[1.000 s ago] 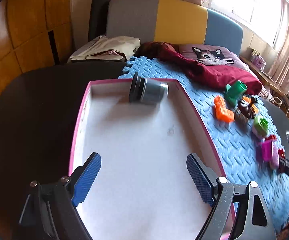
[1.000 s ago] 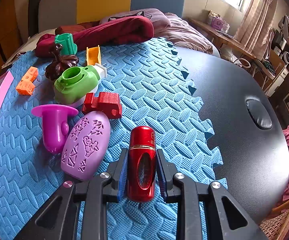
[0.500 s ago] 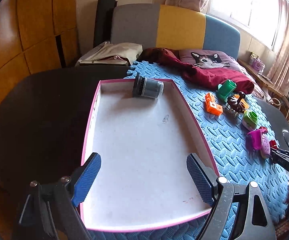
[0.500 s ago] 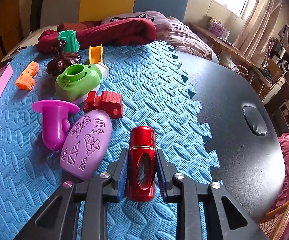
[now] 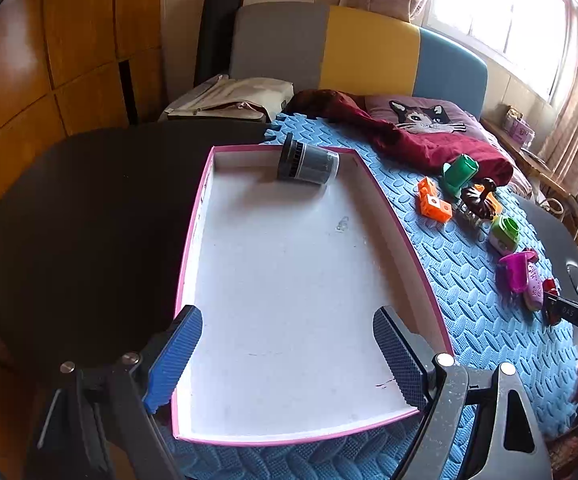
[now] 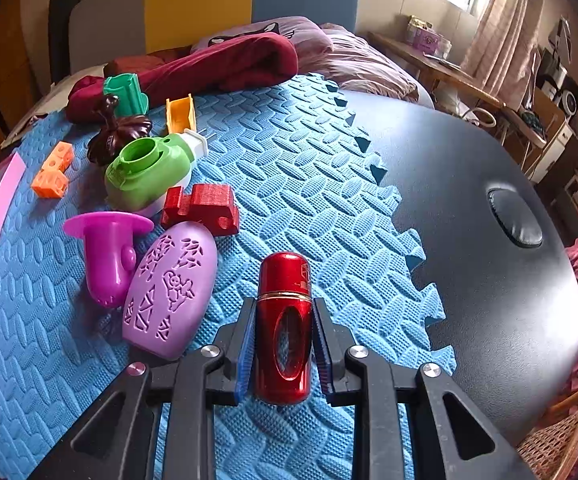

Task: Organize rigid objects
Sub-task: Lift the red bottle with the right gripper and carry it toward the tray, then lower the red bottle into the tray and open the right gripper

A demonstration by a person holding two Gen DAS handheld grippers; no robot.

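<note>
Both wrist cameras look steeply down, close over the shared blue mat.

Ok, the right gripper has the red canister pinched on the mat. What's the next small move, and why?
Probably lift it clear of the mat. The right gripper is shut on the red canister, which lies close beside the lilac oval piece. The pink-edged tray holds only a grey cylinder, and the open left gripper hovers over it, holding nothing.
</note>
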